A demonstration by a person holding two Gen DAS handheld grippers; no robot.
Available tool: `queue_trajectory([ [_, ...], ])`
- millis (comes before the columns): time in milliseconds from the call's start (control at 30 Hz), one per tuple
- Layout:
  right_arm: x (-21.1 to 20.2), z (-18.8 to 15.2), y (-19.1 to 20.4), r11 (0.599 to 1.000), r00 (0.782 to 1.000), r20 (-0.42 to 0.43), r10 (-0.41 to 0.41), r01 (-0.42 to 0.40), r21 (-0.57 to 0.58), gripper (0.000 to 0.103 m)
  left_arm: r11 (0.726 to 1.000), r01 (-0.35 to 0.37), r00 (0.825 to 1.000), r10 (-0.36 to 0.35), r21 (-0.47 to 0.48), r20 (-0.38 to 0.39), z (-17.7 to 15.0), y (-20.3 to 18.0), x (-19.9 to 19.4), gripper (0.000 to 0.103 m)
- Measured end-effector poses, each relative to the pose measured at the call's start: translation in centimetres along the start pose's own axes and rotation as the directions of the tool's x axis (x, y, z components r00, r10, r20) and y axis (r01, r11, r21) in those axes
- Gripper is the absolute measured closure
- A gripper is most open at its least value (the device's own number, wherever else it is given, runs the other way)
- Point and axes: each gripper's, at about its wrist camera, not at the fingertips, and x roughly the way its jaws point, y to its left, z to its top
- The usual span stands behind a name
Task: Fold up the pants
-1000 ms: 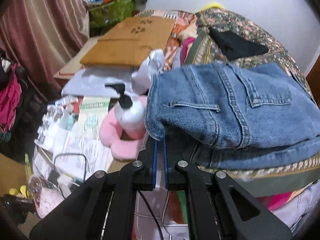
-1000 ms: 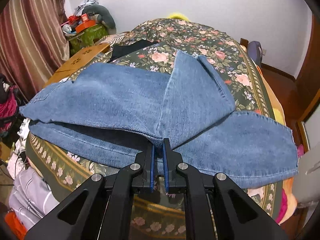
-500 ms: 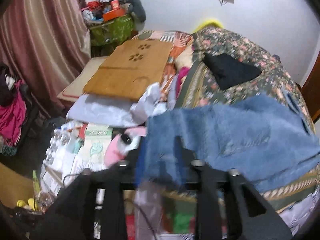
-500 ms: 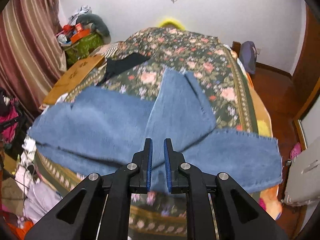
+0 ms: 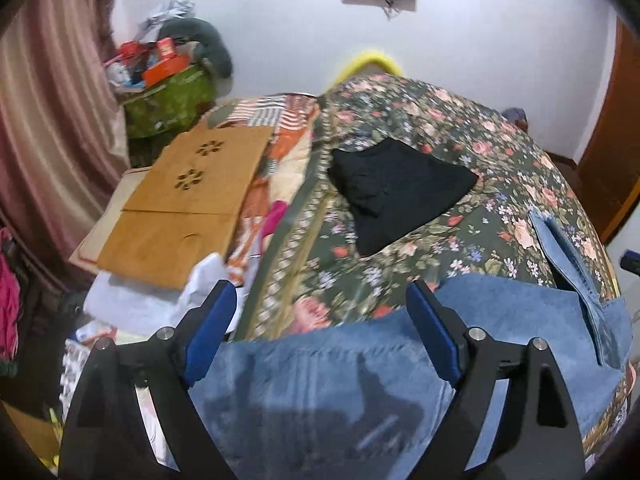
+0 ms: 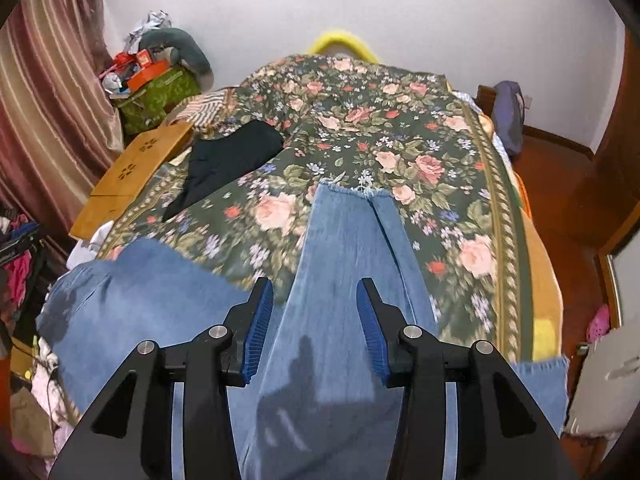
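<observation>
The blue jeans (image 5: 320, 380) lie folded on the near edge of the floral bedspread (image 5: 440, 128). In the right wrist view one leg (image 6: 344, 264) is folded up across the bed, its frayed hem pointing toward the far wall. The waist part (image 6: 152, 292) lies at the left. My left gripper (image 5: 320, 312) is open and empty above the denim. My right gripper (image 6: 314, 312) is open and empty above the folded leg.
A black folded garment (image 5: 392, 188) lies farther up the bed, also in the right wrist view (image 6: 228, 160). A wooden lap table (image 5: 188, 200) and clutter sit left of the bed. A striped curtain (image 6: 48, 92) hangs at the left. Wooden floor (image 6: 568, 200) lies right.
Both grippers have let go of the jeans and opened. Both have lifted and drawn back, so more of the bed and wall shows. The jeans now lie flat on the bed.
</observation>
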Motion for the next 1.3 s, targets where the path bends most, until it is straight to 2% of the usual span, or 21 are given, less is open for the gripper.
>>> queue_trajectory([
  [100, 2.7, 1.4, -0.6, 1.0, 0.999, -0.03, 0.011, -0.011, 0.004, 0.063, 1.0, 0.024, 0.999, -0.024, 0.012, -0.031, 1.2, -1.3, 2.7, 0.016],
  [300, 9.0, 4.2, -1.1, 1.0, 0.996, -0.087, 0.014, -0.015, -0.01, 0.063, 0.999, 0.027, 0.997, -0.025, 0.021, -0.076, 2.4, -2.5, 7.2, 0.016],
  [567, 16.4, 5.9, -1.9, 0.999, 0.987, -0.154, 0.037, -0.036, 0.013, 0.063, 1.0, 0.029, 0.988, -0.029, -0.002, -0.155, 1.7, -2.5, 11.6, 0.016],
  [667, 17.0, 6.2, -2.4, 0.994, 0.986, -0.138, 0.094, -0.085, 0.067, 0.063, 1.0, 0.012, 0.985, -0.011, 0.008, -0.174, 1.2, -2.8, 12.3, 0.016],
  [700, 17.1, 6.2, -2.5, 0.992, 0.985, -0.134, 0.107, -0.098, 0.075, 0.069, 1.0, 0.012, 0.984, -0.009, 0.016, -0.18, 0.9, -3.1, 12.4, 0.016],
  [733, 17.1, 6.1, -2.5, 0.992, 0.985, -0.134, 0.111, -0.102, 0.07, 0.082, 1.0, 0.015, 0.983, -0.011, 0.022, -0.184, 0.7, -3.3, 12.5, 0.016],
  [800, 17.2, 6.0, -2.2, 0.995, 0.986, -0.14, 0.089, -0.083, 0.048, 0.092, 0.999, 0.016, 0.982, -0.01, 0.034, -0.186, 0.3, -3.7, 12.4, 0.016],
  [900, 16.4, 6.1, -2.3, 0.997, 0.989, -0.13, 0.073, -0.069, 0.033, 0.096, 0.999, 0.02, 0.982, -0.01, 0.051, -0.19, 0.0, -4.3, 11.9, 0.016],
  [1000, 13.7, 6.3, -3.2, 0.998, 0.995, -0.083, 0.055, -0.053, 0.03, 0.096, 0.997, 0.031, 0.981, -0.017, 0.072, -0.191, -0.4, -5.2, 10.6, 0.016],
  [1167, 5.5, 5.6, -5.5, 1.0, 1.0, 0.015, -0.003, 0.003, 0.015, 0.096, 0.995, 0.053, 0.98, -0.037, 0.08, -0.198, -1.2, -6.3, 8.2, 0.016],
  [1300, -2.6, 4.3, -8.1, 0.996, 0.991, 0.105, -0.087, 0.084, 0.032, 0.096, 0.994, 0.09, 0.973, -0.074, 0.065, -0.22, -2.4, -7.9, 6.5, 0.016],
])
